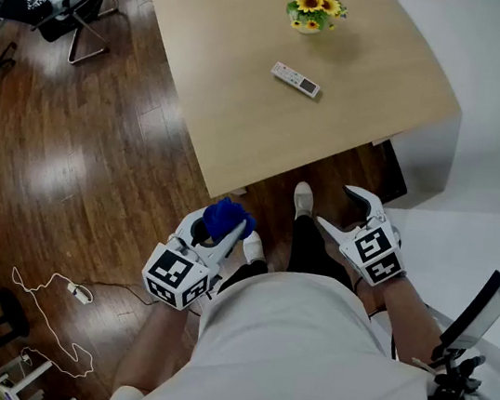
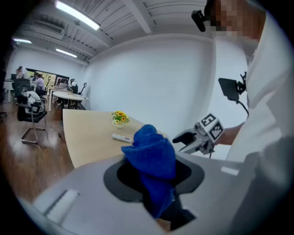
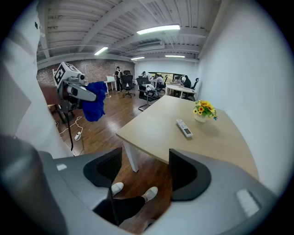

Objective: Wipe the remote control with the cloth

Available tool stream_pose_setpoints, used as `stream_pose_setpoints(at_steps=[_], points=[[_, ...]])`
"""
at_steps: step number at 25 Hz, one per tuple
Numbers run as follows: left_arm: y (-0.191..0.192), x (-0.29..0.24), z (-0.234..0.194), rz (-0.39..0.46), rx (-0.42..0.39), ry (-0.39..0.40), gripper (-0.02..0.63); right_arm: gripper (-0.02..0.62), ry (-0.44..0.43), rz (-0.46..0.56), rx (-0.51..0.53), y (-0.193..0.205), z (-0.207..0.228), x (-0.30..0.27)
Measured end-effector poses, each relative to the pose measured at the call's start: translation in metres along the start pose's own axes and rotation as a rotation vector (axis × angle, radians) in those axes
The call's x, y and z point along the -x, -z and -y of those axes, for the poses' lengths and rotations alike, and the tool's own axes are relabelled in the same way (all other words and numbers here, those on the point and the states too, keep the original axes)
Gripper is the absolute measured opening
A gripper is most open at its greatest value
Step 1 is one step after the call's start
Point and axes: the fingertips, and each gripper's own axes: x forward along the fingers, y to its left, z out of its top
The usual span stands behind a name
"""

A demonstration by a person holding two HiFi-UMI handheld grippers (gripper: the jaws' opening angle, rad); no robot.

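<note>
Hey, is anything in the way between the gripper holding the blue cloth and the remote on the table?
Nothing visible does. The left gripper, shut on the blue cloth, has only bare table ahead of the remote. The flower pot stands beyond the remote, off that path.

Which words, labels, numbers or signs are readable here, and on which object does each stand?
None can be read.
Remote control: print too small to read.
Left gripper and right gripper: cubes show black square patterns, no letters.
Shirt: dark mark, cut off by the edge.
</note>
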Motion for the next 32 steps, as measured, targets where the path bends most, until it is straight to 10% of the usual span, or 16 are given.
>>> stream_pose_setpoints(at_steps=[17, 32], points=[[-0.11, -0.117, -0.061, 0.008, 0.051, -0.304, 0.146, 0.323, -0.131, -0.01, 0.198, -0.064, 0.207, -0.178], [-0.13, -0.046, -0.074, -0.014, 0.063, -0.439, 0.146, 0.321, -0.169, -0.11, 0.12, -0.064, 0.194, -0.271]])
